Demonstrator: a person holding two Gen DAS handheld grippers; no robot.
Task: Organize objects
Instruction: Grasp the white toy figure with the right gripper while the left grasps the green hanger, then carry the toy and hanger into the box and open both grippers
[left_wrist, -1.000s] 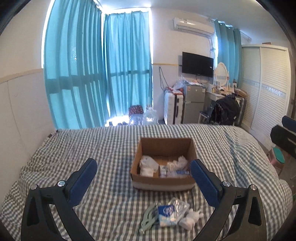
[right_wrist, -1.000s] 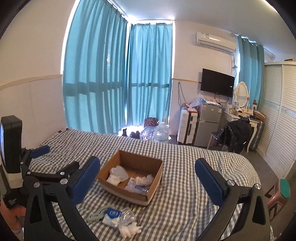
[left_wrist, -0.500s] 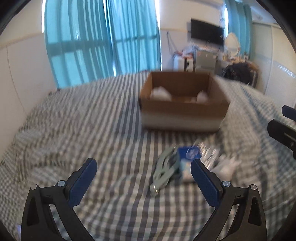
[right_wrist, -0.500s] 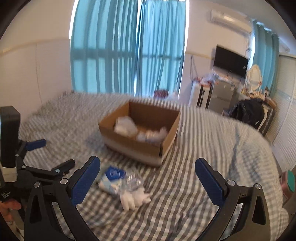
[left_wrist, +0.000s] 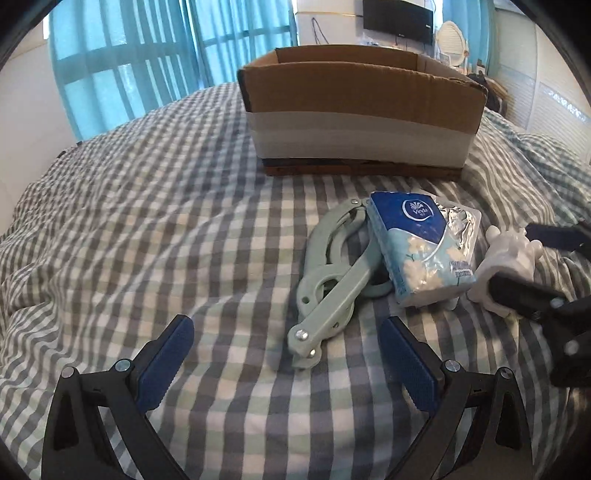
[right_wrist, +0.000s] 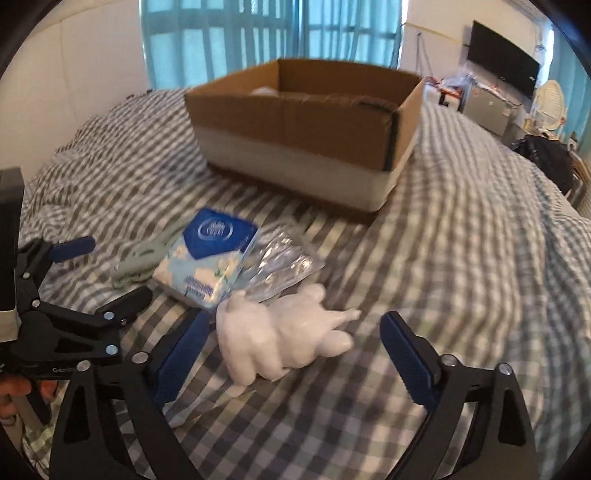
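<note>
A pale green clip (left_wrist: 332, 273), a blue tissue pack (left_wrist: 413, 240), a clear plastic pack (right_wrist: 284, 262) and a white figurine (right_wrist: 284, 339) lie together on the checked bedspread, in front of a cardboard box (left_wrist: 362, 110). My left gripper (left_wrist: 286, 332) is open low over the bed, with the clip's near end between its fingers, untouched. My right gripper (right_wrist: 295, 325) straddles the figurine. Its jaws are closing, and the right pad (right_wrist: 406, 354) still stands well apart from the figurine. The box's contents are mostly hidden by its wall.
The checked bedspread (left_wrist: 147, 221) is rumpled into folds on the left and right. Blue curtains (left_wrist: 129, 55) hang behind the box. A television (right_wrist: 502, 70), a small fridge and a dark bag on a chair stand at the far right. A hand (right_wrist: 14, 395) holds the left gripper.
Both grippers have come down from high over the bed to just above the loose items and now point more steeply down. The right jaws stand narrower than before.
</note>
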